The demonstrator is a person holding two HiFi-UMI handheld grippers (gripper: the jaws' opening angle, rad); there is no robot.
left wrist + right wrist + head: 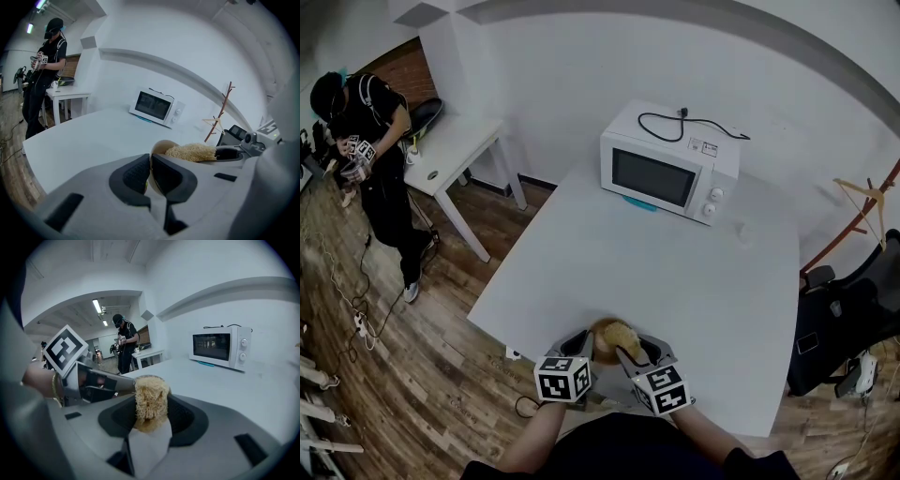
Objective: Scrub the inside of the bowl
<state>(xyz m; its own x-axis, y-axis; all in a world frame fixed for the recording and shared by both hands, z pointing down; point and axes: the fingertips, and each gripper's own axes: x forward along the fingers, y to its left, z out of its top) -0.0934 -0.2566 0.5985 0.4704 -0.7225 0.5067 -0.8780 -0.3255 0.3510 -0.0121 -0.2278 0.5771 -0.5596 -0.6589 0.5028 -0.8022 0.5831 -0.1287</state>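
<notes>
My left tool (151,171) is closed to a narrow gap, and the thin wall of the bowl (161,146) stands between its two pads. Both pads press on this wall, one on the outside and one on the inside, so the bowl is held by its rim and tilted up on its edge.

My right tool (152,418) is closed on the scrubber (151,397), a pale, straw-like bundle of fibres. The bundle sticks out past the jaw tips, and in the left gripper view it lies in the mouth of the bowl.

In the head view the bowl is at the near edge of the white surface (675,281), between the two tools, the left tool at its left side and the right tool at its right side. A white microwave (667,161) stands at the far side of the surface, well apart from the bowl. A person (370,141) in dark clothes stands far left, beside another table.
</notes>
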